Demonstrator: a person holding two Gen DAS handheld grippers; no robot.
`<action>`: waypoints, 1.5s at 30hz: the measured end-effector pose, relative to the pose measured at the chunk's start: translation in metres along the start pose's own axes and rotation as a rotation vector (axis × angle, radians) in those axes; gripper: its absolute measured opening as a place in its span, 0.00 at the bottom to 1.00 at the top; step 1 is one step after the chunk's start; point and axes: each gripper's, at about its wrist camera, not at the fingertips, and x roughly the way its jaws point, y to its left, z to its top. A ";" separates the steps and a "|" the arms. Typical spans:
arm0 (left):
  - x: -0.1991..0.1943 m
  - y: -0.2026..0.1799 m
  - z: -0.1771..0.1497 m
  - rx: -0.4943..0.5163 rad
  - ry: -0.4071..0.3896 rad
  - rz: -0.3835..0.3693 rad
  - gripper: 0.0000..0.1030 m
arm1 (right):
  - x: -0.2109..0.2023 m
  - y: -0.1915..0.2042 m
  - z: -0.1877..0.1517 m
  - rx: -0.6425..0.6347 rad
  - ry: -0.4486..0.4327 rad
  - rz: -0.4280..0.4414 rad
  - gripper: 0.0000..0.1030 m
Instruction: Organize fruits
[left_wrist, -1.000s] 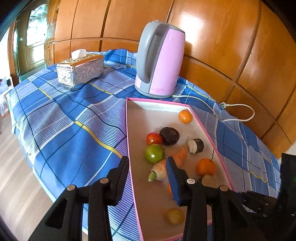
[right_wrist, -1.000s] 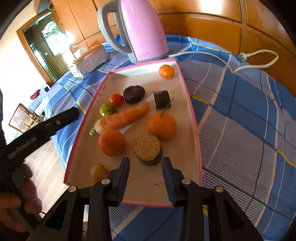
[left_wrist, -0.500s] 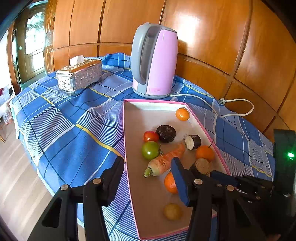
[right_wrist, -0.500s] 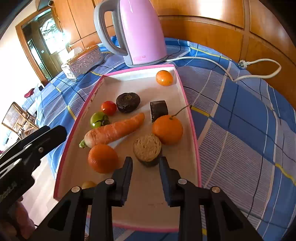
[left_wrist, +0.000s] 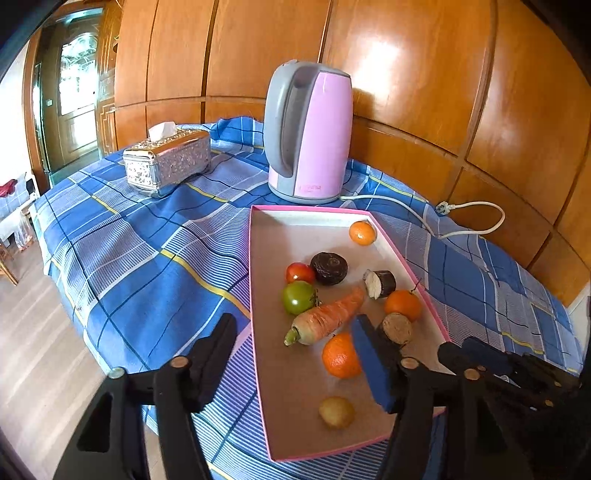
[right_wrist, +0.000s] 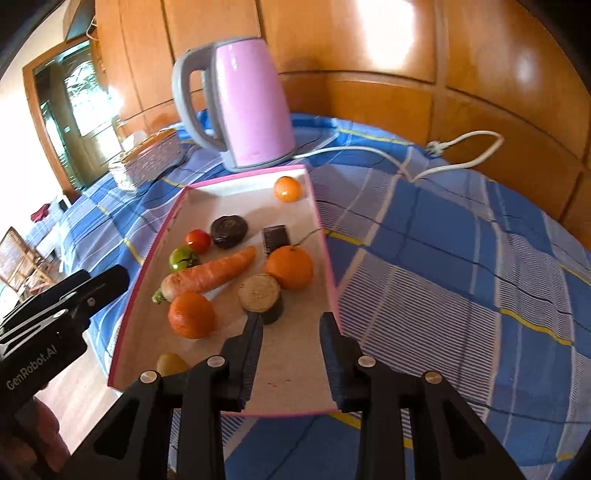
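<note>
A pink-rimmed tray (left_wrist: 255, 280) (right_wrist: 328, 266) on the blue checked cloth holds a carrot (left_wrist: 327, 319) (right_wrist: 210, 275), three oranges (left_wrist: 340, 356) (left_wrist: 403, 304) (left_wrist: 362, 233), a red tomato (left_wrist: 300, 273), a green tomato (left_wrist: 298, 297), a small yellow fruit (left_wrist: 336, 411), a dark round fruit (left_wrist: 328, 263) and two cut dark pieces (left_wrist: 380, 283) (left_wrist: 397, 328). My left gripper (left_wrist: 291, 339) is open and empty over the tray's left rim. My right gripper (right_wrist: 291, 326) is open and empty over the tray's near end, close to a cut piece (right_wrist: 260, 295).
A pink and grey kettle (left_wrist: 308, 131) (right_wrist: 240, 103) stands behind the tray, its white cord (left_wrist: 465, 230) trailing right. A silver tissue box (left_wrist: 166, 160) sits at the back left. Wood panelling backs the table; the floor lies to the left.
Both grippers have drawn back and risen a little, so more of the tray shows. The left gripper's fingers stand wider apart. The right gripper has shifted toward the tray's right side.
</note>
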 end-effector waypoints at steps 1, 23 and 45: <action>-0.002 -0.002 -0.002 0.004 -0.003 0.002 0.73 | -0.002 -0.001 -0.002 0.002 -0.003 -0.014 0.32; -0.029 -0.021 -0.015 0.059 -0.067 0.062 1.00 | -0.029 -0.016 -0.031 0.040 -0.053 -0.098 0.32; -0.026 -0.016 -0.018 0.043 -0.052 0.080 1.00 | -0.031 -0.007 -0.031 -0.004 -0.067 -0.110 0.32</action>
